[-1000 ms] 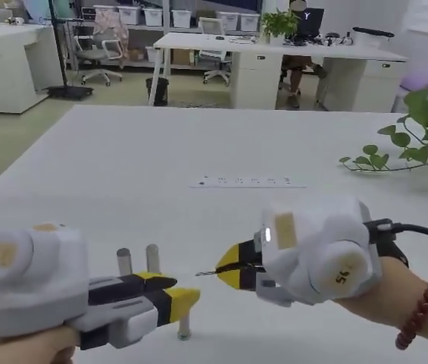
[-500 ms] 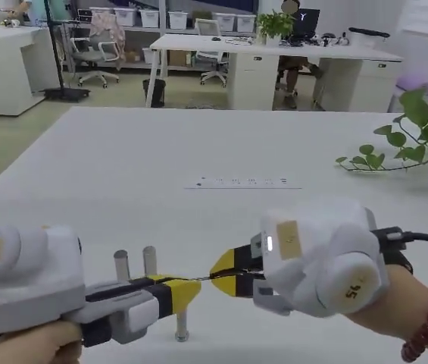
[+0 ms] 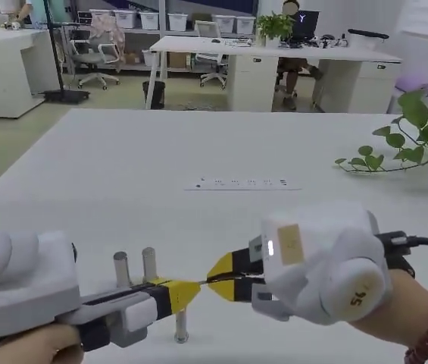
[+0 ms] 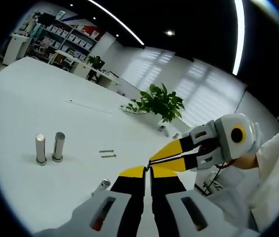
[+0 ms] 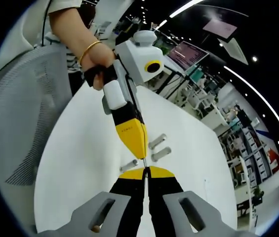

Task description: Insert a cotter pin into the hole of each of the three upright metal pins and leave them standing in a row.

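While the head view has my right gripper point(image 3: 217, 276) pinching a cotter pin point(image 3: 203, 282) nose-to-nose with my left gripper point(image 3: 177, 293), the third metal pin point(image 3: 182, 327) stands just under that left tip. The two other metal pins point(image 3: 121, 267) are upright nearby.

Left gripper view: my jaws are pressed together, with the third metal pin beside them, not between. Spare cotter pins point(image 4: 107, 153) lie apart.

Right gripper view: jaws clamped on the cotter pin.

Likely step: first insertion. The next move needs the tip lined up with the hole, which I can't see.
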